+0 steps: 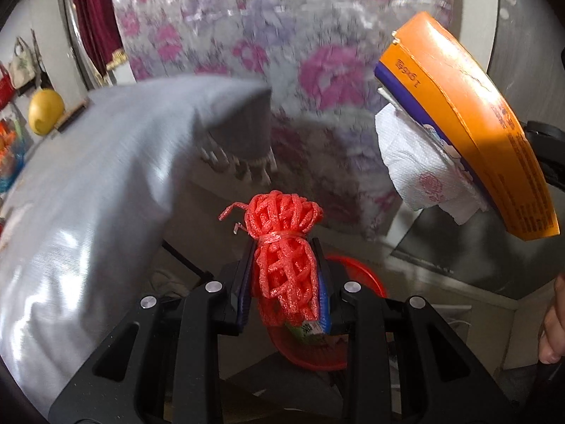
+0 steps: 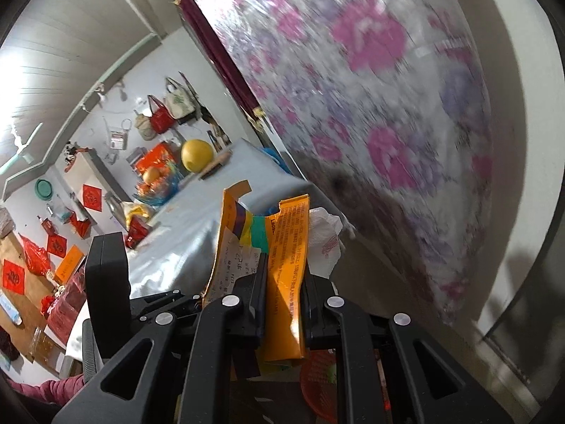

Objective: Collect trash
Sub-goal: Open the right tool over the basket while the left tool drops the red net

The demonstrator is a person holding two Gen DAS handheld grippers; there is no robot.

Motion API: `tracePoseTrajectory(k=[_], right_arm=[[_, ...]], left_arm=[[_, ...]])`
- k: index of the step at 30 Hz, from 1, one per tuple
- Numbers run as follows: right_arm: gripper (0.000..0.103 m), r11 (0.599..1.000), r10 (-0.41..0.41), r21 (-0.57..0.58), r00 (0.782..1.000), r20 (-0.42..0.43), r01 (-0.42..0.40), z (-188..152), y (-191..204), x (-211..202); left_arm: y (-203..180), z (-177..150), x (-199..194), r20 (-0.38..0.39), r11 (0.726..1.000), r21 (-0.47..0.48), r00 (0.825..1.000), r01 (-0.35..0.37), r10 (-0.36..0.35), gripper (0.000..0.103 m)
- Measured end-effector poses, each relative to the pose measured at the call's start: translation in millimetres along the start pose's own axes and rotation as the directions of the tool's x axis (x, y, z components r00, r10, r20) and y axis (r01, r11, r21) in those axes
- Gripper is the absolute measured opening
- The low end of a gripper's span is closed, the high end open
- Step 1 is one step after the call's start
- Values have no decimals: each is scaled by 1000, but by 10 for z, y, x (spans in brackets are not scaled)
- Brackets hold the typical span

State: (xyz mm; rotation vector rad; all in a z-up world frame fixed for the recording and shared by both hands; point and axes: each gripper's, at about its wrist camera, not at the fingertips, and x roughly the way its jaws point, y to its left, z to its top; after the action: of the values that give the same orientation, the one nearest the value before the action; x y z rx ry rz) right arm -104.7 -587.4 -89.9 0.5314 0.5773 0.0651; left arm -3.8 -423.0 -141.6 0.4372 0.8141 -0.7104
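My left gripper (image 1: 284, 247) is shut on a bundle of red foam fruit netting (image 1: 282, 240), with a small printed wrapper (image 1: 310, 330) pinched at its base. Directly below it sits a red plastic bin (image 1: 360, 275). At the upper right of the left wrist view hangs a flattened orange carton (image 1: 469, 123) with a crumpled white paper towel (image 1: 420, 166) against it. In the right wrist view my right gripper (image 2: 284, 265) is shut on that orange carton (image 2: 286, 282), together with a receipt (image 2: 229, 268) and the paper towel (image 2: 325, 236). A red bin (image 2: 321, 385) shows below its fingers.
A table under a shiny grey cloth (image 1: 88, 212) fills the left side. A floral pink and purple curtain (image 2: 370, 88) hangs behind. A yellow pomelo (image 2: 197, 155), fruit and red bags sit at the table's far end. A hand (image 1: 554, 321) shows at the right edge.
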Motion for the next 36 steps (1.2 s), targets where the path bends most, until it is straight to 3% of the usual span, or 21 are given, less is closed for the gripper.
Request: tracePoseTrajectory(k=[7, 12, 23, 30, 31, 34, 36], right_arm=[[16, 999, -20, 47, 995, -102, 25, -273, -286, 341], [16, 996, -25, 81, 977, -211, 43, -581, -496, 711], [16, 975, -43, 174, 885, -464, 138, -1445, -1032, 1738], [20, 954, -86, 196, 830, -551, 229, -1771, -1322, 2173], [25, 952, -100, 187, 824, -557, 241, -1797, -1350, 2218], [26, 956, -124, 152, 817, -563, 250, -1818, -1319, 2276], [39, 959, -133, 139, 824, -550, 248, -1791, -1261, 2270]], left_arm=[[71, -110, 337, -85, 1000, -26, 996, 0, -2, 31], [95, -196, 410, -103, 999, -34, 995, -5, 2, 31], [37, -288, 588, -139, 1000, -7, 990, -2, 1, 31], [-15, -293, 643, -144, 1000, 6, 990, -1, 1, 31], [-16, -297, 639, -144, 1000, 7, 990, 0, 1, 31], [-9, -305, 632, -147, 1000, 7, 989, 3, -2, 31], [-3, -307, 636, -150, 1000, 5, 989, 4, -3, 31]])
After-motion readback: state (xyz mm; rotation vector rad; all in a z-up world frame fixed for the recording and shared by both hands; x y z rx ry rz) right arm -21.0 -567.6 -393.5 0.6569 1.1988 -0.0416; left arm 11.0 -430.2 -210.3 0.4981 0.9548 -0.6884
